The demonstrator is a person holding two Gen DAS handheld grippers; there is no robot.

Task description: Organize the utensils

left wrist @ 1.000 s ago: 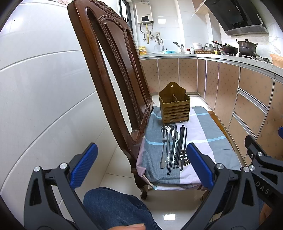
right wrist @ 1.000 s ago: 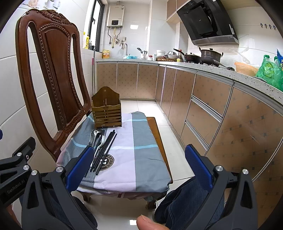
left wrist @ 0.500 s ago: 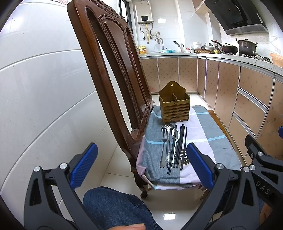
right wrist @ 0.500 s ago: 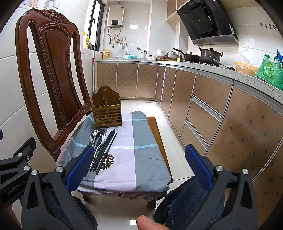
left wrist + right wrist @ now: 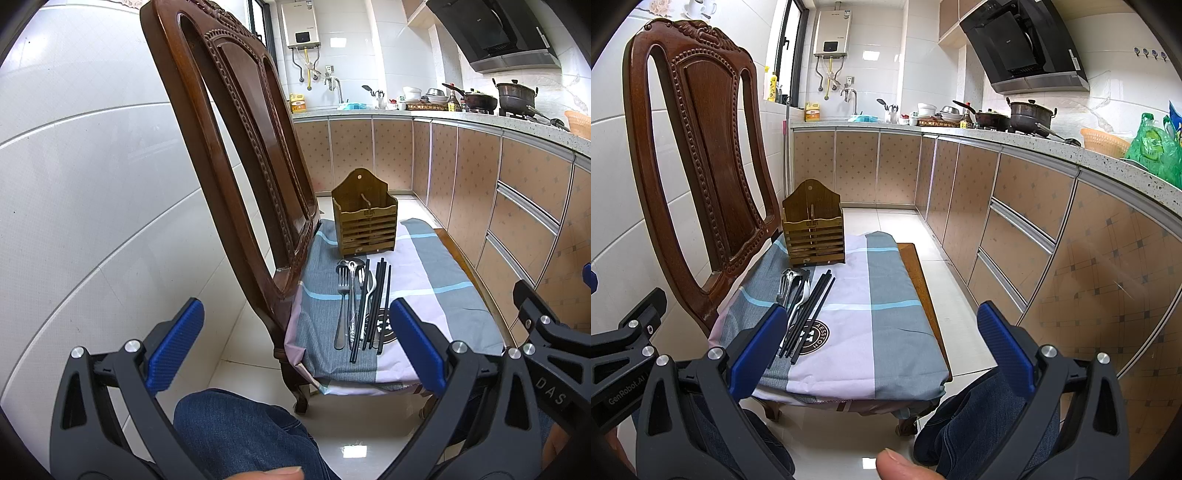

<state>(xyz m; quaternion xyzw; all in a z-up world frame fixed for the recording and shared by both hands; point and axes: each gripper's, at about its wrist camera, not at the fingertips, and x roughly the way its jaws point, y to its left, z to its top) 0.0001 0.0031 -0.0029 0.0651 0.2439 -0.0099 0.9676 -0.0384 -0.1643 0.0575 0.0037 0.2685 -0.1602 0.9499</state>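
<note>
In the left wrist view, the right gripper [image 5: 554,387] carries the white letters "DAS" on its black frame. In the right wrist view, the left gripper [image 5: 624,384] reads "GenRobot.AI". The round emblem [image 5: 809,338] on the cloth shows partly covered letters, "ESSTOH". The wooden utensil holder [image 5: 812,230] bears a small stamp, too small to read.

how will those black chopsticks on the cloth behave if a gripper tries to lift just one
The black chopsticks look thin, stiff and smooth, so one would likely slip or pivot between the pads. They lie bunched together beside the fork, so neighbours may get dragged along. The cloth under them looks soft, and may wrinkle if pressed.
</note>
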